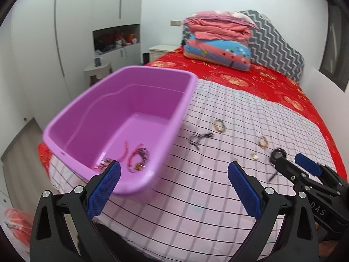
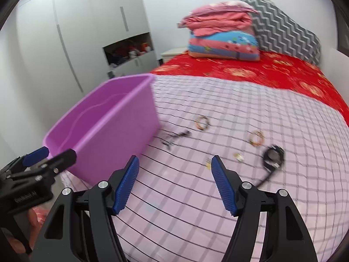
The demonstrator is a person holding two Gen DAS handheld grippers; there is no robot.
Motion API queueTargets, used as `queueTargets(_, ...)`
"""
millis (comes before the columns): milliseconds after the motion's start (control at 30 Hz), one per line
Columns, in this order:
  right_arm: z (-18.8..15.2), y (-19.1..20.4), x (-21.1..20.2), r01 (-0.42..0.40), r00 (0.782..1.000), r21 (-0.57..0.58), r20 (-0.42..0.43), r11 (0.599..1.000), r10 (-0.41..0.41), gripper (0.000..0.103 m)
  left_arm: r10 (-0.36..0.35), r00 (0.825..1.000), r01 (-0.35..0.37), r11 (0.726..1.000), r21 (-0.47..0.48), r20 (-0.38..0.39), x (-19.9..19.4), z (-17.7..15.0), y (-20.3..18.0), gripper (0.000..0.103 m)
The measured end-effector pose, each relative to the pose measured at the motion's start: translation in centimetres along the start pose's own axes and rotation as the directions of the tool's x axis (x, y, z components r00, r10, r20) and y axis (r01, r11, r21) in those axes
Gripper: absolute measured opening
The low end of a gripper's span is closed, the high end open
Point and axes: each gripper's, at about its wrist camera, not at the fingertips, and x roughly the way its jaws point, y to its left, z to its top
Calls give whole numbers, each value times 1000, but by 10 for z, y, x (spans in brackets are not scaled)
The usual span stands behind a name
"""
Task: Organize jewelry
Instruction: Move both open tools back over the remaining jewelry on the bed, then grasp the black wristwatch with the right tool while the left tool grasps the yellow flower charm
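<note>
A purple plastic tub (image 1: 104, 100) stands on the checked pink cloth (image 1: 196, 196) at the left; it also shows in the right wrist view (image 2: 122, 118). Inside lie red and pink bracelets (image 1: 137, 157). On the cloth lie a black necklace (image 1: 199, 138), two beaded bracelets (image 1: 219, 125) (image 1: 263, 141), a small earring (image 1: 254, 157) and a black watch (image 2: 272, 157). My left gripper (image 1: 174, 170) is open and empty just in front of the tub. My right gripper (image 2: 174, 163) is open and empty above the cloth, near a small gold piece (image 2: 207, 163).
The bed has a red patterned sheet (image 1: 272, 83) beyond the cloth. Folded quilts (image 1: 218, 39) and a grey zigzag pillow (image 1: 274, 43) sit at its head. White wardrobes (image 1: 76, 21) and a nightstand (image 1: 161, 50) stand to the left.
</note>
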Motion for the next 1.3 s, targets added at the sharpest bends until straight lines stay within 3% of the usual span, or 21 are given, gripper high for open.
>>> queueTargets(267,-42,-66,-8,112,994,96,-30,989,-109,66,-61,997,64,996,57,-52,23,-25,-47,97)
queueTargets(567,-61,-132,11,211,977,198,-75,957,-200,66,-92,989,102,991,87,-112,76,-32,-86,97)
queueTargets(967,-63,-202,79,268,959,261,-160,928,-232,66,-51,978,75,991,111,-200,174,-35,-130,97)
queueTargets(1300,-43,-240,133,272,957,309,-183,911,-224,66,-25,972,55,991,121,-233,232,-34,-151,97)
